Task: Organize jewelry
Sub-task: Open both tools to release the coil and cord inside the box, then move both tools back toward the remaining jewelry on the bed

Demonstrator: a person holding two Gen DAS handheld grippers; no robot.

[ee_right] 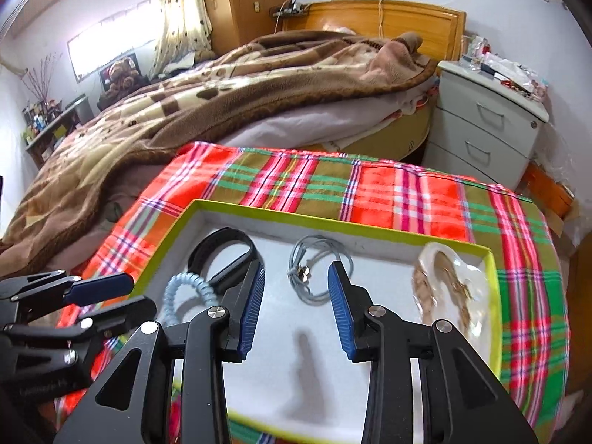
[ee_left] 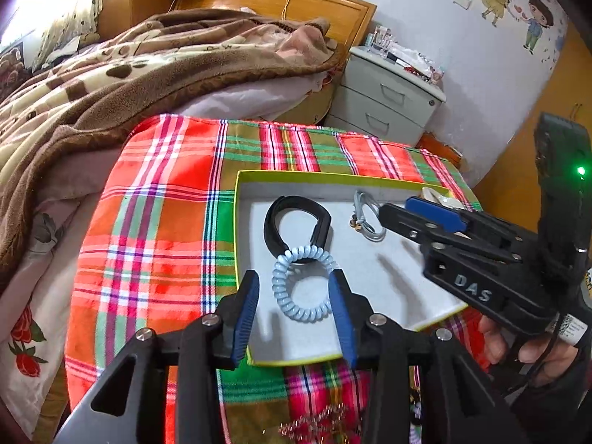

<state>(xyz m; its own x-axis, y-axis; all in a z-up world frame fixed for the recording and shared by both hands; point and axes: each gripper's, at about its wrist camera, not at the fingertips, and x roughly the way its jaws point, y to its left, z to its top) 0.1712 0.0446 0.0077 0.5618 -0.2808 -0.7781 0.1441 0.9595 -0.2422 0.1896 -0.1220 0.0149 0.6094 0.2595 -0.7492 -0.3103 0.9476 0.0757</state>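
Note:
A shallow box (ee_left: 238, 222) with a yellow-green rim and white lining lies on a plaid cloth. In it are a black band (ee_left: 275, 211), a pale blue coil bracelet (ee_left: 301, 310) overlapping the band's near end, a grey cord bracelet (ee_left: 364, 218) and a clear bag of gold jewelry (ee_right: 444, 288). My left gripper (ee_left: 294, 281) hovers open over the coil bracelet, its pads either side and clear of it. My right gripper (ee_right: 297, 266) is open above the grey cord bracelet (ee_right: 314, 270), holding nothing. Each gripper shows in the other's view: right gripper (ee_left: 403, 214), left gripper (ee_right: 140, 292).
The plaid cloth (ee_left: 155, 222) covers a small table beside a bed with a brown blanket (ee_left: 111, 85). A grey nightstand (ee_left: 388, 96) stands behind on the right. A pink-gold tinsel piece (ee_left: 318, 421) lies at the near edge. A hand (ee_left: 518, 344) holds the right gripper.

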